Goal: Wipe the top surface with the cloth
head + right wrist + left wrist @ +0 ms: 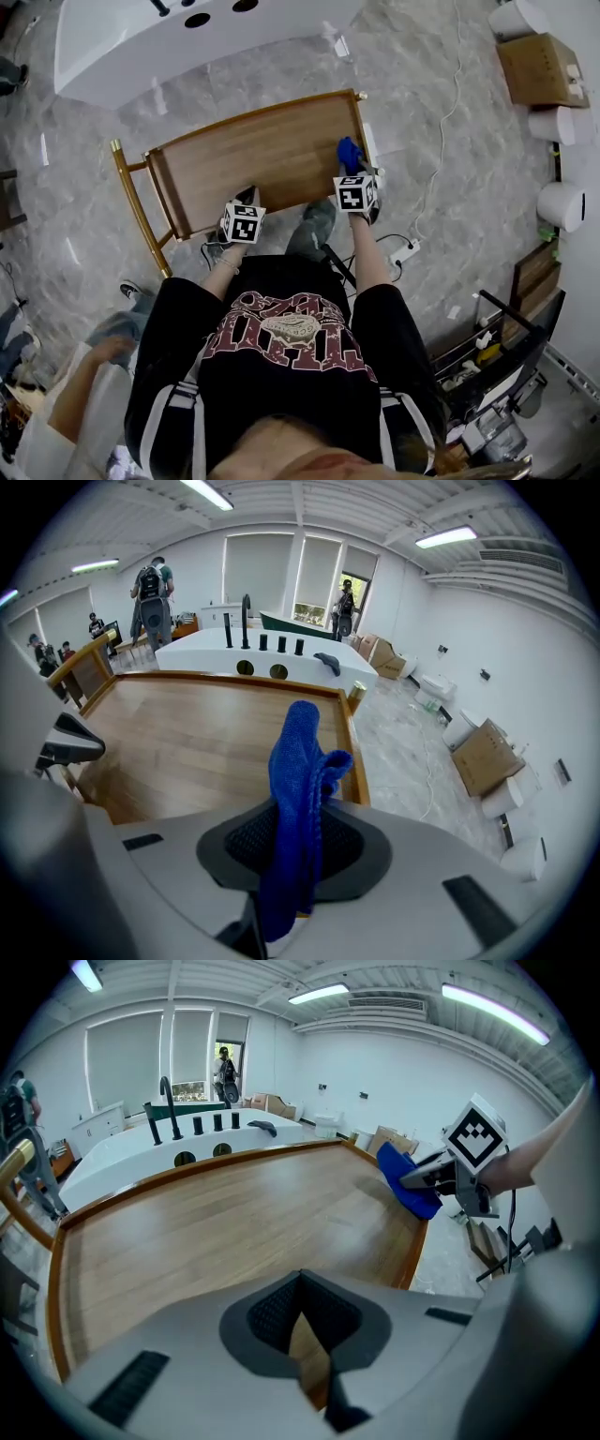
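**Blue cloth held at the right edge of a wooden surface in a showroom**

The wooden surface point(253, 159), edged by a gold-coloured frame, stands on a grey marbled floor point(422, 112) in front of a white bathtub point(187, 37) fitted with black taps point(246, 621). A cardboard box point(542, 67) sits to the right, and strip lights point(319, 995) run along the white ceiling. The right hand-held gripper point(298, 808) is pinching the blue cloth point(300, 780) over the surface's right edge; whether the cloth touches the wood cannot be told. The left hand-held gripper point(300, 1277) has its jaws pressed together at the tips with nothing between them, above the near edge. The print on the person's black T-shirt point(281, 328) cannot be read.
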A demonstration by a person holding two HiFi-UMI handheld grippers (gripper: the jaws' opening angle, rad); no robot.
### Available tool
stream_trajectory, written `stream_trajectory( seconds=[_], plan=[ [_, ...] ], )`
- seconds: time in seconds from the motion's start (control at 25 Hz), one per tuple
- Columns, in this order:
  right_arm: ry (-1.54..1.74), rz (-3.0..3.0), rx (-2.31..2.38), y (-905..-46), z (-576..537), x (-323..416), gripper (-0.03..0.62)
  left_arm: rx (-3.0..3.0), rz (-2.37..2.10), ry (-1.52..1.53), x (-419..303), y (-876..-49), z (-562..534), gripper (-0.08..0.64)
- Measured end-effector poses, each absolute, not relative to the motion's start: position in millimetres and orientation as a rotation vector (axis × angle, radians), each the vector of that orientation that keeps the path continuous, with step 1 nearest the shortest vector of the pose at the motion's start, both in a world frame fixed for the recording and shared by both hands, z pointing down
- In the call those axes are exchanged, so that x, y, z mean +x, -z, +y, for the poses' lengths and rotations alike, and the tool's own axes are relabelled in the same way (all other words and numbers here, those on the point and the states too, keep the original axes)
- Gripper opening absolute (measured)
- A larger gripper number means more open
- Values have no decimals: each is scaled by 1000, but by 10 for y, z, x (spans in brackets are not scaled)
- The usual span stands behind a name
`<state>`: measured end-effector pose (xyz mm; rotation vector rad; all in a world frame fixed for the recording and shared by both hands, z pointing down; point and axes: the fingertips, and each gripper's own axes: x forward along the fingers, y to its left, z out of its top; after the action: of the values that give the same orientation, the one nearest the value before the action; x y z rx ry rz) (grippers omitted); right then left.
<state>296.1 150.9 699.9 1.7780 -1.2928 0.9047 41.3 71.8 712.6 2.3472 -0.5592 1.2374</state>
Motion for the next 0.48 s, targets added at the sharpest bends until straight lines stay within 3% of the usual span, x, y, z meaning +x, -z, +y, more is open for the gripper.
stream_trajectory(
  seconds=[0.48],
  plan=[
    [-855,-1565,1626,-6823,811,2057,91,2320,-685,-1121,251,-6934,506,48]
  ],
)
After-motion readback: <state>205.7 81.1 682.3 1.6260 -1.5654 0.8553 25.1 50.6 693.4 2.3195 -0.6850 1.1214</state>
